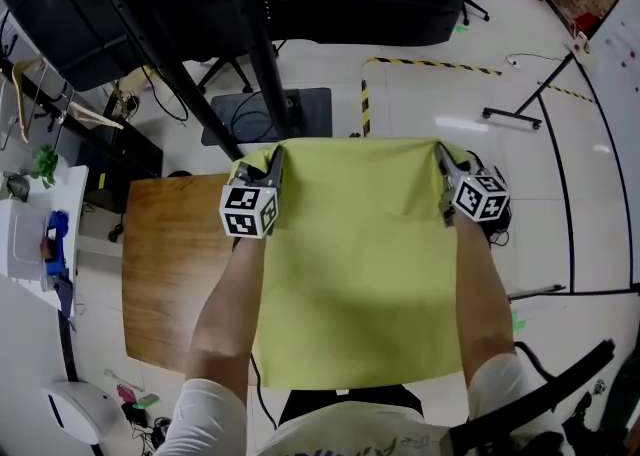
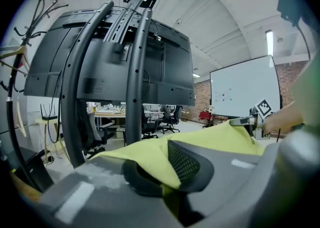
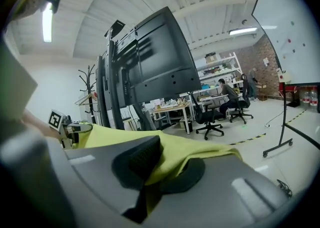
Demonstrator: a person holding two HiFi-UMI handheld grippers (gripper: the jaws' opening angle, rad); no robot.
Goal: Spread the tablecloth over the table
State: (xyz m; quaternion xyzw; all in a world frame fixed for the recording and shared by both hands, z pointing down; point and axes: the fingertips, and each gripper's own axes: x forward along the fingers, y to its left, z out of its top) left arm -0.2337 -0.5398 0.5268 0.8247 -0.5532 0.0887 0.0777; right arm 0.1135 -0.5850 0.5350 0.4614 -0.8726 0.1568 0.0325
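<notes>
I hold a plain yellow-green tablecloth point(image 1: 360, 264) stretched flat. It is one even colour with no print, smooth across the middle, with only small folds bunched at the two far corners. In the head view it fills the centre. My left gripper point(image 1: 274, 158) has the corner at 11 o'clock and my right gripper point(image 1: 443, 156) has the corner at 1 o'clock.

In the left gripper view the left gripper's point(image 2: 165, 172) jaws are clenched on the tablecloth point(image 2: 145, 154). The cloth is pinched between the dark pads and runs off toward 2 o'clock, where the right gripper point(image 2: 245, 120) holds the other corner. In the right gripper view the right gripper's point(image 3: 160, 167) jaws are likewise clamped on a fold of tablecloth point(image 3: 185, 149). From there the held edge runs toward 9 o'clock, to the left gripper point(image 3: 75, 128).

The held edge lies across from 9 to 3 o'clock, straight and taut between the grippers. From it the sheet runs down toward 6 o'clock, to a free near edge close to my body. It looks nearly square, so I cannot name a clear long axis.

The wooden table point(image 1: 170, 274) sits at 9 o'clock of the cloth, with its longer side running from 12 to 6 o'clock. The cloth covers the table's 3 o'clock side, and the rest is bare wood. I cannot tell whether the cloth rests on the tabletop or hangs above it.
</notes>
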